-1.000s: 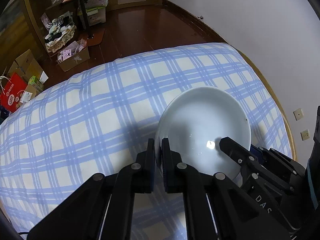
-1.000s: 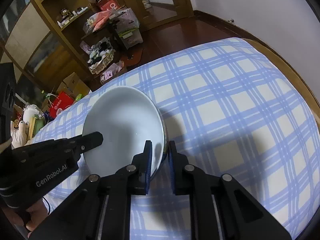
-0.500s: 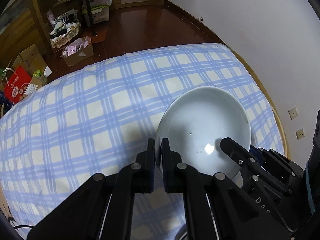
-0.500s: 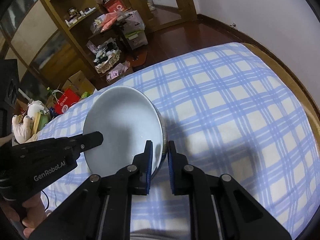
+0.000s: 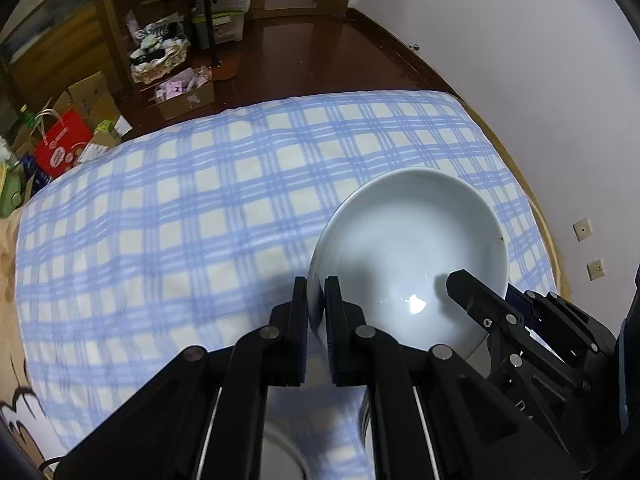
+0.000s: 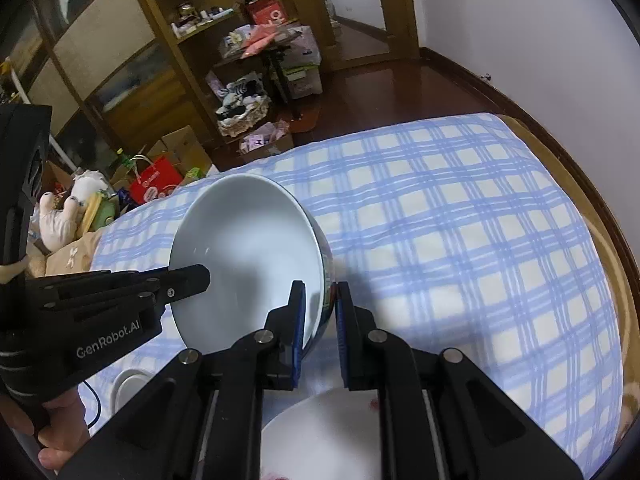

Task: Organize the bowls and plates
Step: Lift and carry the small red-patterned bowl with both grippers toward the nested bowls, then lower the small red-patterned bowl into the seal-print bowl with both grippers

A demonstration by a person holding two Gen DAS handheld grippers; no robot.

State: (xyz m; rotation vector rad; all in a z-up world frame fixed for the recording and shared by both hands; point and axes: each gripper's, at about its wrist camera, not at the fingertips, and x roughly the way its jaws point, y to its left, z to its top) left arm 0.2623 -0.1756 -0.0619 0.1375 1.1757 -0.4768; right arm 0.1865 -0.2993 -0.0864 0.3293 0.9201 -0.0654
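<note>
On the body of the left gripper (image 6: 316, 308), seen from the right wrist, the writing "GenRobot.AI" can be read. In the left wrist view only the letter "D" is seen on the right gripper (image 5: 456, 284), the rest being cut off. The white bowl (image 5: 408, 256) is held tilted above the blue checked cloth (image 5: 200, 220) of the bed. Its rim is pinched by the jaws of both grippers, one on each side. A red bag (image 6: 156, 180) on the floor carries white print, too small to be read. Below the right gripper, a white plate (image 6: 328, 436) with a red mark is partly hidden, and a small white dish (image 6: 124, 388) is half covered.
</note>
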